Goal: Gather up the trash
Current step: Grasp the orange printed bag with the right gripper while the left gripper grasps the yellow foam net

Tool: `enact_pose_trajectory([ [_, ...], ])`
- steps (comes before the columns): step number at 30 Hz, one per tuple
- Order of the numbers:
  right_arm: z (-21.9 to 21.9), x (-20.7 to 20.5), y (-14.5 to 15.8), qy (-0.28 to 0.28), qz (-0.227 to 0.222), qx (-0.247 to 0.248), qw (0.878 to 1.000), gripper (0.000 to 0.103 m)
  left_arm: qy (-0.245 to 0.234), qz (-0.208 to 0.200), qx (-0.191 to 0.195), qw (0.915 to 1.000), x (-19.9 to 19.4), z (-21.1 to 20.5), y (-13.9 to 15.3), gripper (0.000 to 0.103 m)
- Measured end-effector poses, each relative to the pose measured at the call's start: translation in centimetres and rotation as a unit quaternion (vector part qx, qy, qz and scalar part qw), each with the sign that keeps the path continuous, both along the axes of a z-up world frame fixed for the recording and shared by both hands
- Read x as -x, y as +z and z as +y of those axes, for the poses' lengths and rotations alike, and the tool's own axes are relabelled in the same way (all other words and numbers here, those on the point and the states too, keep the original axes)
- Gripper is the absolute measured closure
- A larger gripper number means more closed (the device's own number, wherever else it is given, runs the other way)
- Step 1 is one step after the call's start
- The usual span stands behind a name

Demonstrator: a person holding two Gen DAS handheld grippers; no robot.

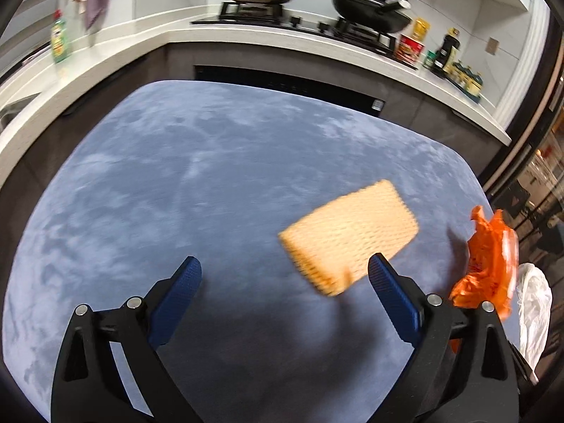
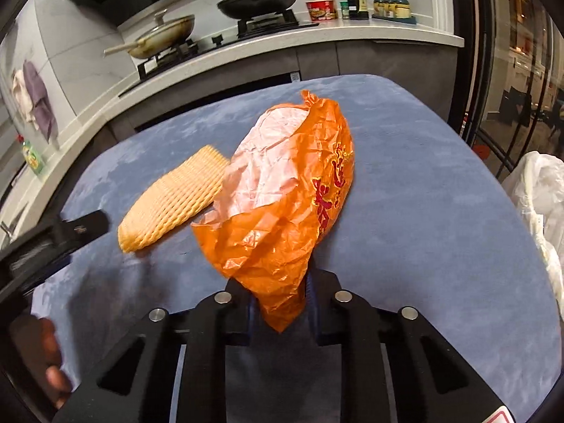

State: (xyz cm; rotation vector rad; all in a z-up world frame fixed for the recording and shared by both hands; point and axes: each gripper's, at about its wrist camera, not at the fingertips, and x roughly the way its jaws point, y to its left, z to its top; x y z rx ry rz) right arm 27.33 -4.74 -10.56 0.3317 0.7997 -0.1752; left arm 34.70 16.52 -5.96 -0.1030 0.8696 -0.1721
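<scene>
The right gripper (image 2: 278,303) is pinching the lower end of an orange plastic bag (image 2: 282,190), its fingers closed tight on the crumpled film, and the bag is standing up above the blue surface (image 2: 423,211). Red characters are running down the bag's side, too creased to read. What the bag is holding cannot be told. Just left of the bag, a tan foam net sleeve (image 2: 172,208) is lying flat on the surface. The left gripper (image 1: 283,275) is hovering with its blue fingers (image 1: 179,296) spread wide and gripping nothing; the sleeve (image 1: 349,236) is sitting just ahead of its right finger. A white plastic bag (image 2: 539,204) is showing at the surface's right edge.
</scene>
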Motion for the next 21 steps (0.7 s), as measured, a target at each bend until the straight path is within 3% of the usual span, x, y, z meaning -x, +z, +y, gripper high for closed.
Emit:
enact_pose_trajectory([
  [6, -1.9, 0.8, 0.6, -0.009, -0.007, -0.007, 1.0, 0.084, -0.02, 0.009, -0.021, 0.9995, -2.3, -3.1, -1.6, 0.012],
  [9, -2.9, 1.1, 0.5, -0.015, -0.007, -0.014, 1.0, 0.084, -0.026, 0.023, -0.01, 0.9994, -3.1, -3.8, -2.3, 0.017],
  [10, -3.2, 1.1, 0.4, -0.018, -0.006, -0.017, 1.0, 0.084, -0.029, 0.027, -0.009, 0.9992, -3.1, -4.1, -2.5, 0.026],
  [12, -3.7, 1.2, 0.3, -0.021, -0.006, -0.021, 1.0, 0.084, -0.031, 0.023, -0.021, 0.999, -2.9, -4.6, -2.7, 0.032],
  [15, -4.1, 1.5, 0.1, -0.022, -0.006, -0.024, 0.999, 0.084, -0.044, 0.021, -0.015, 0.9987, -2.1, -5.2, -2.4, 0.052],
  [16, -4.2, 1.6, 0.1, -0.023, -0.006, -0.025, 0.999, 0.084, -0.048, 0.021, -0.013, 0.9986, -1.9, -5.4, -2.4, 0.062],
  [17, -4.4, 1.7, 0.1, -0.023, -0.006, -0.027, 0.999, 0.084, -0.052, 0.022, -0.012, 0.9983, -1.7, -5.6, -2.3, 0.078],
  [18, -4.5, 1.8, 0.1, -0.024, -0.007, -0.028, 0.999, 0.084, -0.054, 0.023, -0.016, 0.9981, -1.3, -5.9, -2.1, 0.085],
  [21, -5.0, 2.3, 0.3, -0.026, -0.011, -0.031, 0.999, 0.084, -0.057, 0.015, -0.011, 0.9982, -0.2, -6.4, -1.3, 0.092],
])
